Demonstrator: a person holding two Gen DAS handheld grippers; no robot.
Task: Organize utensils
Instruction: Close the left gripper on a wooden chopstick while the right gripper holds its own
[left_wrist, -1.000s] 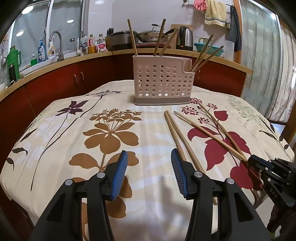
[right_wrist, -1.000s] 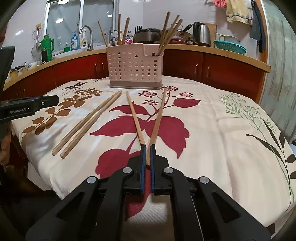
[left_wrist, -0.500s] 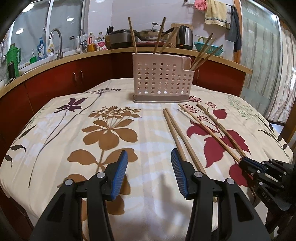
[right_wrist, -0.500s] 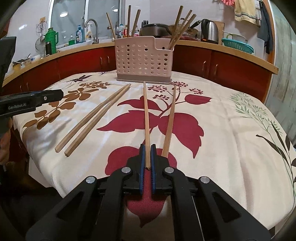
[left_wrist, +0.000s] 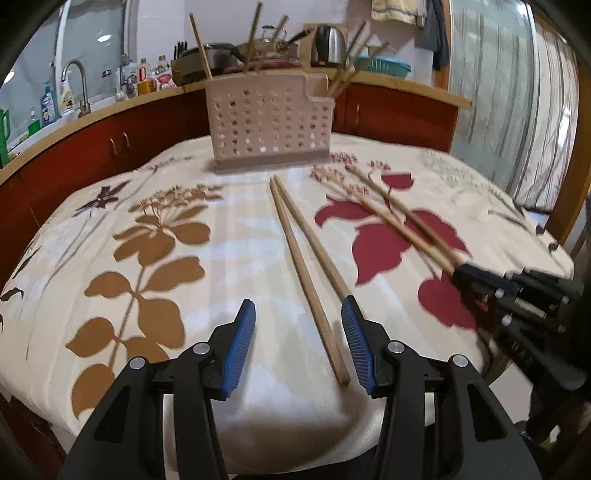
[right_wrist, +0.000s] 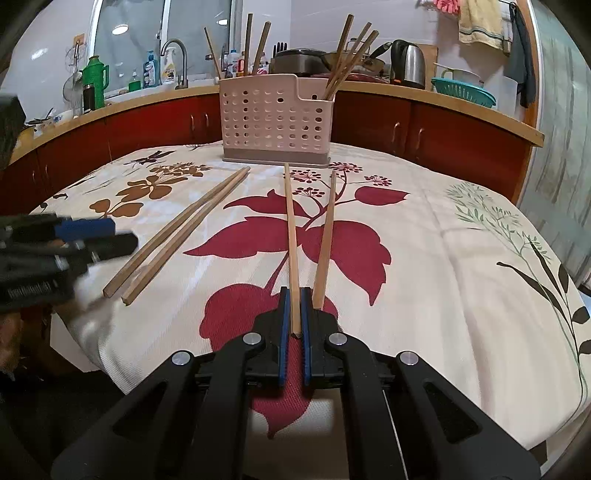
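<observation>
**Chopsticks on the flowered cloth**

The right hand-held gripper (right_wrist: 294, 325) is squeezed tight on the near end of one chopstick (right_wrist: 291, 236). A second chopstick (right_wrist: 327, 240) lies just beside it on the tablecloth (right_wrist: 443, 258). The left hand-held gripper (left_wrist: 298, 343) is half open and holds nothing; a pair of chopsticks (left_wrist: 306, 266) lies near the front edge, one between its fingers. The utensil holder (right_wrist: 275, 118) stands at the far edge.
</observation>
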